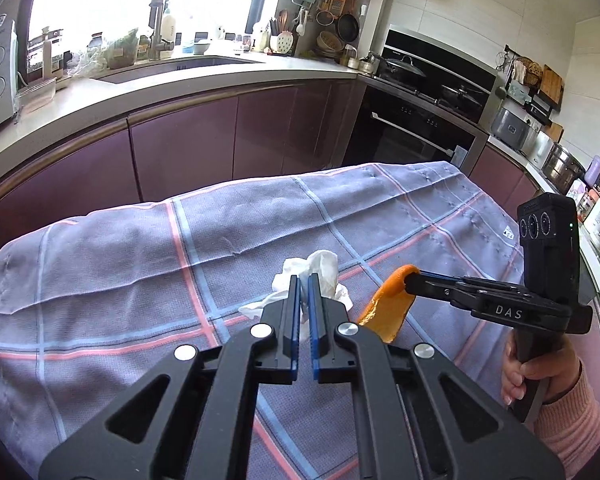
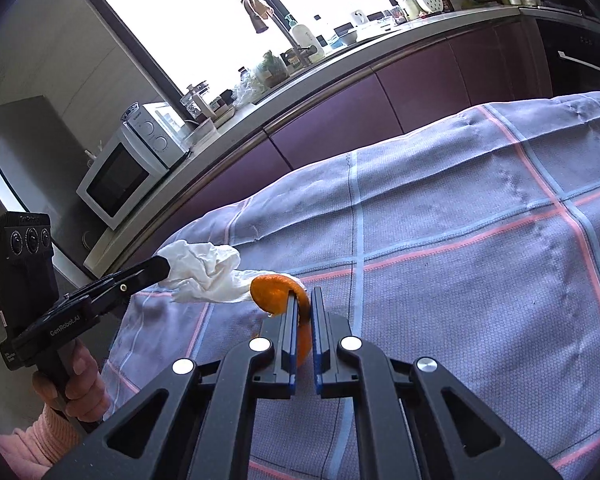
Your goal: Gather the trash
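My left gripper has its blue-padded fingers clamped on a crumpled white tissue, which bulges out beyond the tips. From the right wrist view I see that same tissue sticking out of the left gripper and held clear above the checked cloth.

My right gripper is closed on a piece of orange peel; the peel sits pinched between the fingers, its curled end poking out past the tips and its lower part hanging between the pads. In the left wrist view the right gripper comes in from the side, and the orange peel dangles from its tips just beside the tissue, not touching it as far as I can tell.

The cloth covers the surface below both grippers. Behind it runs a row of purple cabinets under a pale counter with a sink, and a microwave stands at the counter's end.
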`<state>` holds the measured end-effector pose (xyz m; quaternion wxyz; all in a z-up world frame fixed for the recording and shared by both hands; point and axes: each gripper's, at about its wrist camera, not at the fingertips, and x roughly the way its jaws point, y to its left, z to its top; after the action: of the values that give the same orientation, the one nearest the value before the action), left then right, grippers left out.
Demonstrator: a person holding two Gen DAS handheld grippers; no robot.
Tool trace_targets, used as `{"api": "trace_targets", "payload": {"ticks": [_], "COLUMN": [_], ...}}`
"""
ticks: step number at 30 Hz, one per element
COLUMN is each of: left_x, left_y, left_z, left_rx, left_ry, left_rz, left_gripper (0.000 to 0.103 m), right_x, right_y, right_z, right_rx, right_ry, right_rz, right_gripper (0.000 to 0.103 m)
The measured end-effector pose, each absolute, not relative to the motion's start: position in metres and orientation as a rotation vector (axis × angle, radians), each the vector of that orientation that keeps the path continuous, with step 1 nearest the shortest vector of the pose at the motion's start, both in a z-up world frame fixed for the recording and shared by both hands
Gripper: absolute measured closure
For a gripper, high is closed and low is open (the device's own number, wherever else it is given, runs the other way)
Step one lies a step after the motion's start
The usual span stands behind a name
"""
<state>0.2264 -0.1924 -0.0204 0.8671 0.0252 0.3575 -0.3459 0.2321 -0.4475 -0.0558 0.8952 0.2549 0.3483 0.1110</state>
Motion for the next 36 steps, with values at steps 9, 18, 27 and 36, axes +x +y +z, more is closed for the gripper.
{"api": "trace_targets", "payload": {"ticks": [9, 18, 27, 36], "left_x": [0.191, 0.192, 0.197, 0.196], "left_y": [-0.138, -0.117, -0.13, -0.135], "left_z": [-0.022, -0.058, -0.077, -0.088], "left_rx": [0.074, 0.104, 0.145, 0.103], "left_ry": [0.756, 0.83, 0.888, 0.926], "left_rz": [-0.73, -0.682, -0.665, -0.689], "left_gripper": [0.099, 0.079, 0.067, 0.084], "right_x": [0.223, 0.224, 0.224, 0.223], "right_y": [-0.439, -0.437, -0.435, -0.43], "right_z": [-0.062, -0.071, -0.072, -0.069], "right_rx": [0.548, 0.555, 0.559, 0.562], "right_ry": [0.738, 0.765, 0.769, 0.755], "right_rz": [0.271, 0.26, 0.261, 0.263], "right_gripper": [0.098, 0.098, 0.097, 0.097]}}
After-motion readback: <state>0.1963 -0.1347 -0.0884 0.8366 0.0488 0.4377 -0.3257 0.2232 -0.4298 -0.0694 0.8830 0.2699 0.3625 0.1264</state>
